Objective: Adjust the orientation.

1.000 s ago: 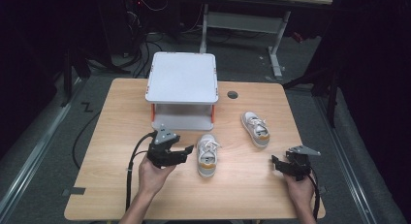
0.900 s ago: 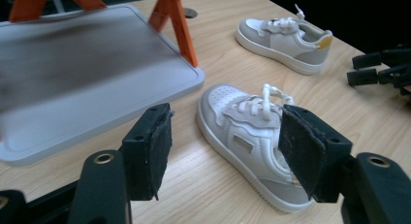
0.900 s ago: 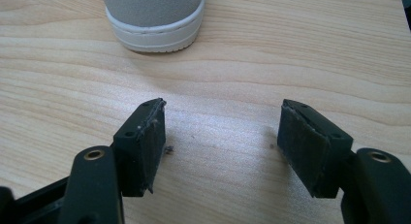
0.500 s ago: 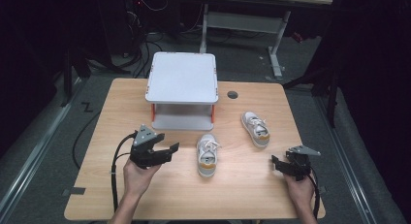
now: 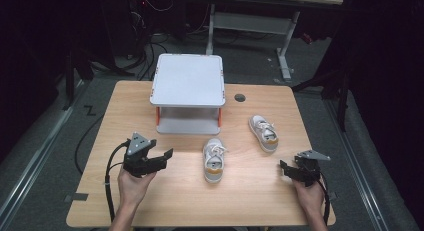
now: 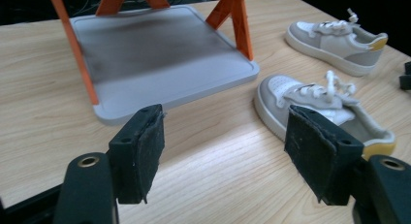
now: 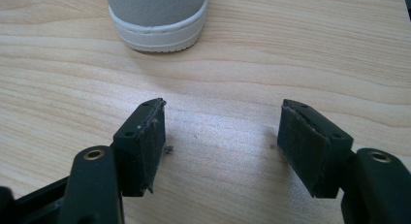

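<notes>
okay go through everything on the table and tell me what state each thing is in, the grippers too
Left gripper: open, empty, above the table.
Right gripper: open, empty, above the table.
Near shoe: upright on its sole, laces loose.
Far shoe: upright on its sole, apart from the other.
Two-tier rack: standing, both shelves bare.
Table: wooden.

rack: top cut off in left gripper view | shoe: only toe inside right gripper view | forearms: cut by high view's bottom edge
</notes>
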A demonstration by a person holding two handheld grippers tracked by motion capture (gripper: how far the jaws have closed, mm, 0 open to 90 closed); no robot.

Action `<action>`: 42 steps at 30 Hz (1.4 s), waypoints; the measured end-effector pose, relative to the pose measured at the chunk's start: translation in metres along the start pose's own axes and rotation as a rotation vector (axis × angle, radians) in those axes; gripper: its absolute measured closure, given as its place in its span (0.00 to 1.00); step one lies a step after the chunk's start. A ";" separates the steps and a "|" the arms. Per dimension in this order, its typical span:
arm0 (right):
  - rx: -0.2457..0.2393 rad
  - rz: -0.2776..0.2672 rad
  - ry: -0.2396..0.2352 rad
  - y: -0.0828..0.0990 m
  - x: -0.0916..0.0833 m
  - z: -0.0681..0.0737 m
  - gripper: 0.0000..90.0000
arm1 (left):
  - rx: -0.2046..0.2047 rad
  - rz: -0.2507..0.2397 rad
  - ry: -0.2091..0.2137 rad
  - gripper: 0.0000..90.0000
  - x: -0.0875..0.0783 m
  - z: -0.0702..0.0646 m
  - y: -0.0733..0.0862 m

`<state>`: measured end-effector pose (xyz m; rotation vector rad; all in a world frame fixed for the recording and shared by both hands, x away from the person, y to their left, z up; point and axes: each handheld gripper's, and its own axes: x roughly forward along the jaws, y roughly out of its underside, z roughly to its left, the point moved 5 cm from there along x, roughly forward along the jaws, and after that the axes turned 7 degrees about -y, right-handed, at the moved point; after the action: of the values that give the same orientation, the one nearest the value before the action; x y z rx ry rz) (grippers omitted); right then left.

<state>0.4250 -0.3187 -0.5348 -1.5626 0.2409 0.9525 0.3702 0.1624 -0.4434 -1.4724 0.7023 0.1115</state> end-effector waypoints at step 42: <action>-0.064 -0.130 -0.129 -0.028 -0.032 0.021 0.54 | -0.054 0.146 -0.158 0.33 0.059 0.038 0.068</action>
<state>0.4132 -0.3044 -0.4916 -1.5484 0.0181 0.9627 0.3982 0.1862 -0.5331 -1.4454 0.6816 0.3584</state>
